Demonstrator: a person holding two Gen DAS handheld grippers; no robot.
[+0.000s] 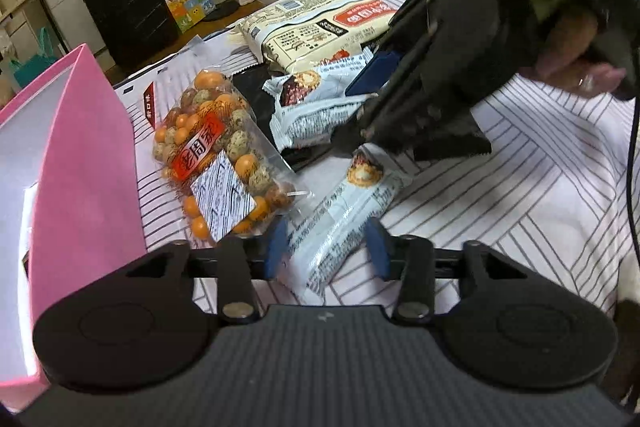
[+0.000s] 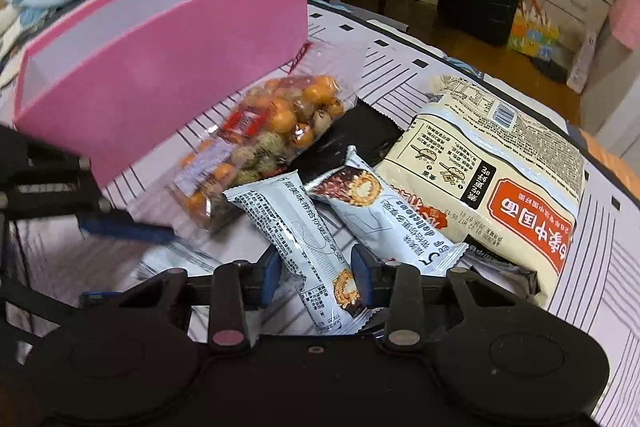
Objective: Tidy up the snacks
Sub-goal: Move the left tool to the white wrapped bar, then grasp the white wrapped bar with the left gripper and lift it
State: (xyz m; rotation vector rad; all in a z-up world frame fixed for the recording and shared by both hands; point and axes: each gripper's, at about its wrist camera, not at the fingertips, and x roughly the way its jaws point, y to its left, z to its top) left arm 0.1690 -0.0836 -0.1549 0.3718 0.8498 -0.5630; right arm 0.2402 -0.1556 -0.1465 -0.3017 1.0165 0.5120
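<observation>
Snack packets scattered on a striped cloth (image 1: pixel 540 187), beside an open pink box (image 2: pixel 168 67) with nothing visible inside. Nearest the left gripper (image 1: pixel 326 247): a pale blue wafer bar (image 1: pixel 344 215), lying between the blue pads (image 1: pixel 276 247) with the jaws spread either side, apparently not yet pinching. Between the fingers of the right gripper (image 2: pixel 314 273): a second wafer bar (image 2: pixel 304 243) of the same kind, jaws close against its sides, though actual clamping cannot be told. Third matching bar (image 2: pixel 384 215) just beside it, partly overlapping. Further out: a clear bag of orange and speckled coated nuts (image 1: pixel 216 151), touching the bars and close to the box wall; a black flat packet (image 2: pixel 352 139) underneath; a large cream noodle pack (image 2: pixel 492 171) at the far edge. Likely risks, judged from the layout: both grippers working close together over one small pile, so a collision or a snagged neighbouring wrapper; slippery film sliding out of a shallow pinch; a crushed wafer from too hard a squeeze; the lightweight box nudged or tipped by a passing gripper; the nut bag dragged along with a lifted bar.
</observation>
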